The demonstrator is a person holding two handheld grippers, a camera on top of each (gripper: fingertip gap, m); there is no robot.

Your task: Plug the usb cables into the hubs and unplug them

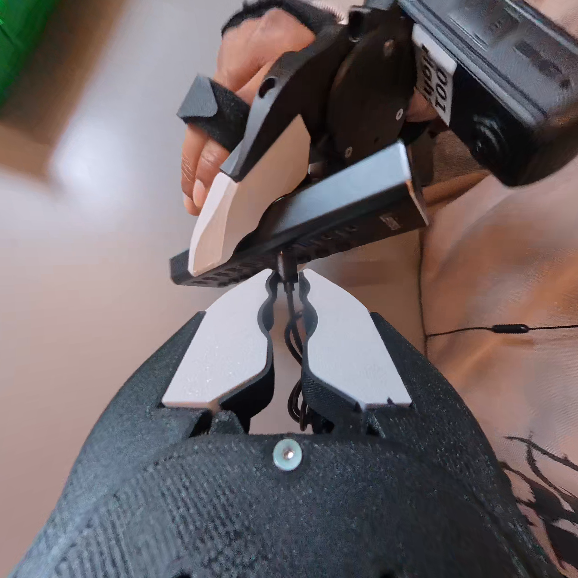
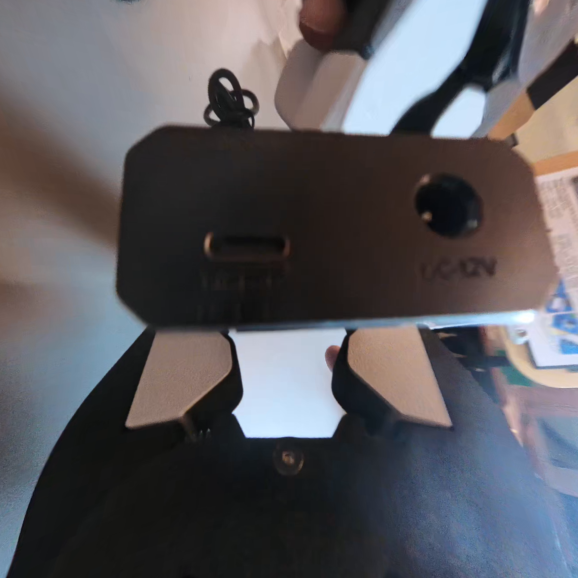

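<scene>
Green blur [image 1: 12,47]; printed papers [image 2: 560,250].

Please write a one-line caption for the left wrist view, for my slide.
Left gripper pinches a black USB plug at a port of the dark hub, which the right gripper holds.

A dark grey metal USB hub [image 1: 331,215] is hanging tilted in the air, its slotted port side facing down. A black USB plug [image 1: 286,266] is sitting in one of those ports, its thin cable [image 1: 294,341] trailing away in loops. The hub's end face [image 2: 328,228] is showing an oval port and a round socket.
</scene>
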